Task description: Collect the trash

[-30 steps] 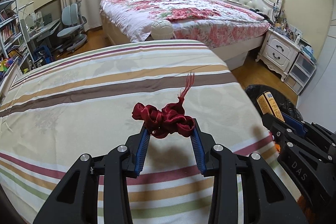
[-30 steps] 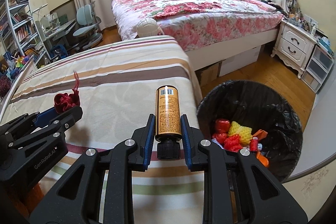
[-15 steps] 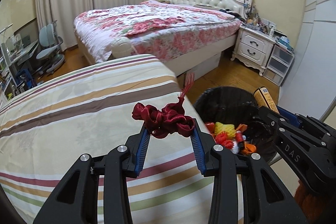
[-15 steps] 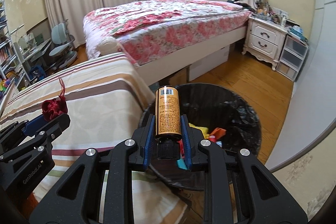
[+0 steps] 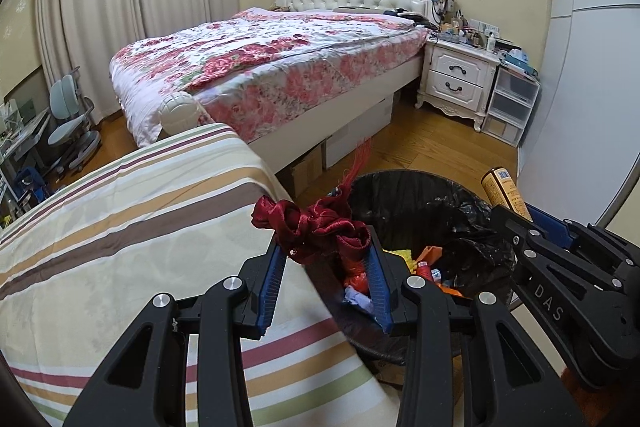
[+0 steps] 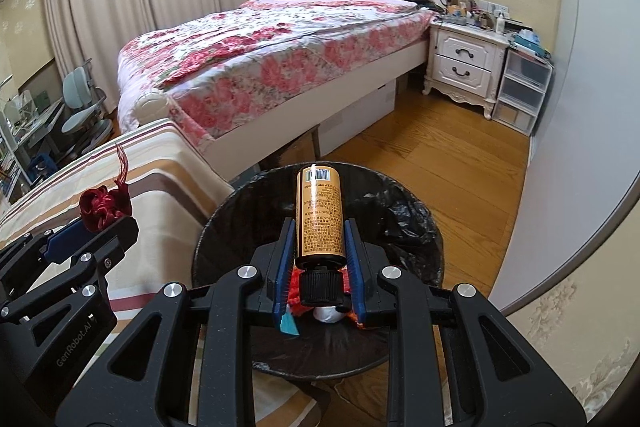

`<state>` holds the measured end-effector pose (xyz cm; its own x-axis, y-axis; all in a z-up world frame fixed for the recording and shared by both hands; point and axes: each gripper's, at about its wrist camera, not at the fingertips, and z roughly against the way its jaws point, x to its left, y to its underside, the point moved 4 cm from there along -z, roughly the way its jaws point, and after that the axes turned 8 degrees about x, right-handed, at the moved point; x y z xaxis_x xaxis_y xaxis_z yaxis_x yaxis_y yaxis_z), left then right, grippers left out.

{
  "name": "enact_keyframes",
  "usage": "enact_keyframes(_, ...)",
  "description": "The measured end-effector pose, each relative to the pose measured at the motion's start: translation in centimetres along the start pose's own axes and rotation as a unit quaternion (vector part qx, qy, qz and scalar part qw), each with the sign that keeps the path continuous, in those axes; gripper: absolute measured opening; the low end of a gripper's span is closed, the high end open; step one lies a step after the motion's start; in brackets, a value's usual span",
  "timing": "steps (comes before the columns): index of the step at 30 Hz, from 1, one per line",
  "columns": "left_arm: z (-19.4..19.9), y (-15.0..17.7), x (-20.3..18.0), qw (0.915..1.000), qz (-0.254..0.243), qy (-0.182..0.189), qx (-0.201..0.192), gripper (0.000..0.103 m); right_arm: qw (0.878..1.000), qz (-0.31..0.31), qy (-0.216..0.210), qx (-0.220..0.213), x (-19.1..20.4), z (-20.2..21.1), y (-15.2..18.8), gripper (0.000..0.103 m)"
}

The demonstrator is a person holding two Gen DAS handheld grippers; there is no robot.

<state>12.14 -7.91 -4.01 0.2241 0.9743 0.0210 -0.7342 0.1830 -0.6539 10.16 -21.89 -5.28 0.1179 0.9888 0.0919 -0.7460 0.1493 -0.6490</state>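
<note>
The left tool is gripping a crumpled dark red ribbon between its blue pads, holding it at the near rim of the black-lined trash bin, just past the edge of the striped bed. The right tool is clamping an orange bottle, cap toward the camera, directly above the bin's opening, where colourful trash is lying.
</note>
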Motion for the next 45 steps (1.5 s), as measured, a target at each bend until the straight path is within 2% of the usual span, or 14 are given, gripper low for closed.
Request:
enact_keyframes(5,-1.0,-0.5,-0.9,1.0,-0.006,0.002,0.006,0.041,1.0,-0.012,0.004,0.002,-1.1,-0.9,0.0,0.024)
enact_keyframes(9,-1.4,-0.5,-1.0,0.9999,-0.007,-0.01,0.004,0.055,1.0,-0.02,0.01,0.003,-1.7,-1.5,0.0,0.027)
enact_keyframes(11,-1.4,-0.4,-1.0,0.9999,-0.005,-0.012,0.003,0.062,1.0,-0.024,0.013,0.003,-1.9,-1.6,0.0,0.037)
enact_keyframes(14,-1.3,-0.4,-1.0,0.9998,-0.008,-0.016,-0.002,0.072,0.999,-0.026,0.017,0.003,-2.1,-1.5,0.2,0.037)
enact_keyframes(16,-1.1,-0.3,-1.0,0.9997,-0.011,-0.021,-0.006,0.073,0.999,-0.026,0.022,0.001,-2.1,-1.3,0.3,0.04)
enact_keyframes(20,-0.6,-0.2,-0.6,0.9997,-0.004,-0.022,-0.008,0.076,0.999,-0.023,0.034,-0.01,-2.0,-0.6,0.4,0.053)
enact_keyframes(28,0.8,0.0,0.4,0.9996,0.011,-0.019,-0.016,0.08,0.998,-0.023,0.052,-0.024,-2.1,1.1,0.6,0.068)
enact_keyframes(35,2.7,0.9,1.2,0.9993,0.019,-0.02,-0.025,0.083,0.998,-0.023,0.059,-0.028,-1.7,2.6,1.6,0.075)
enact_keyframes(45,5.5,3.1,3.2,0.9984,0.041,-0.027,-0.029,0.084,0.998,-0.01,0.052,-0.036,-0.1,5.2,3.6,0.076)
